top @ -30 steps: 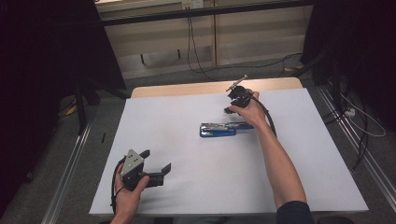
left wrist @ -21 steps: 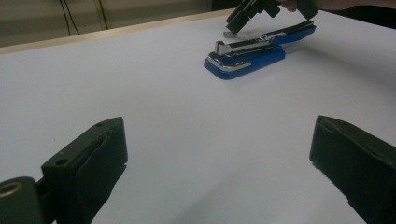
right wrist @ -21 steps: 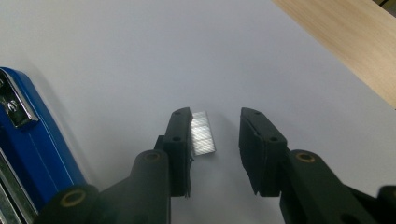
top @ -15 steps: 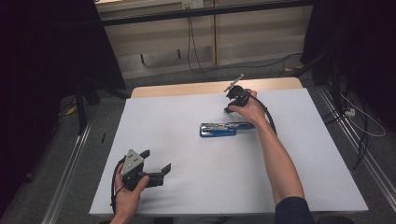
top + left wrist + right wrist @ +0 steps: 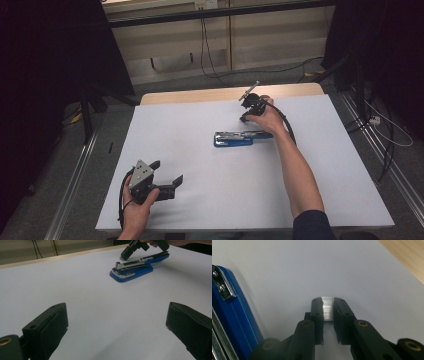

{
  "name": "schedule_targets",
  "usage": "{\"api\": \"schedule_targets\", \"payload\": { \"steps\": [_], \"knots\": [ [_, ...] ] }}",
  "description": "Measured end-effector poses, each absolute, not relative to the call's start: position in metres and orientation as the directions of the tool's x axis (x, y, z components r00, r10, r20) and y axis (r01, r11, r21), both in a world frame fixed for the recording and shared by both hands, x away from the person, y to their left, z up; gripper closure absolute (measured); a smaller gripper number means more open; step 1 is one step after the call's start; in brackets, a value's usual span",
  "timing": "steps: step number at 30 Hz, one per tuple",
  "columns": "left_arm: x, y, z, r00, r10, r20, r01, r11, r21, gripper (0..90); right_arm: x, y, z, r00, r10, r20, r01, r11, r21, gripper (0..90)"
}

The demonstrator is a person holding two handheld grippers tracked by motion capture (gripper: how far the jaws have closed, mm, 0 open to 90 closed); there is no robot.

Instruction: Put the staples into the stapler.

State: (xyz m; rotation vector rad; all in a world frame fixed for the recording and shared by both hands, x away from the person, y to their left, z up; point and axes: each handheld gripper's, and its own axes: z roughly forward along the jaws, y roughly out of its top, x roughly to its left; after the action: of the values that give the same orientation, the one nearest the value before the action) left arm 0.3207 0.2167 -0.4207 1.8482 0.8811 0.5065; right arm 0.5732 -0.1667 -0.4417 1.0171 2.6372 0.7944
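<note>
A blue stapler (image 5: 234,138) lies opened out flat near the middle of the white table, its metal channel facing up (image 5: 131,266). My right gripper (image 5: 245,117) hovers just behind the stapler's right end, shut on a silver strip of staples (image 5: 327,308) that sits between its jaw tips. In the right gripper view the stapler's blue body (image 5: 235,315) runs along the left edge. My left gripper (image 5: 167,175) rests near the table's front left corner, jaws wide apart and empty, pointing toward the stapler.
The white sheet (image 5: 200,165) covers most of the table, with a strip of bare wood (image 5: 200,95) along the far edge. Cables hang behind the table and a cable (image 5: 286,122) trails from my right gripper.
</note>
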Motion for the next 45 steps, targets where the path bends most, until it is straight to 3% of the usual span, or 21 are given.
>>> {"api": "schedule_targets", "payload": {
  "steps": [23,45],
  "knots": [
    [0.32,0.216,-0.42,0.652,0.757,-0.035,0.343,-0.254,0.904,4.2,0.564,-0.179,-0.42,-0.732,0.681,0.019,0.55,0.573,0.608,79.2],
    [0.323,0.217,-0.422,0.647,0.76,-0.057,0.366,-0.244,0.898,4.2,0.539,-0.18,-0.405,-0.769,0.639,0.03,0.475,0.539,0.695,79.2]
  ]
}}
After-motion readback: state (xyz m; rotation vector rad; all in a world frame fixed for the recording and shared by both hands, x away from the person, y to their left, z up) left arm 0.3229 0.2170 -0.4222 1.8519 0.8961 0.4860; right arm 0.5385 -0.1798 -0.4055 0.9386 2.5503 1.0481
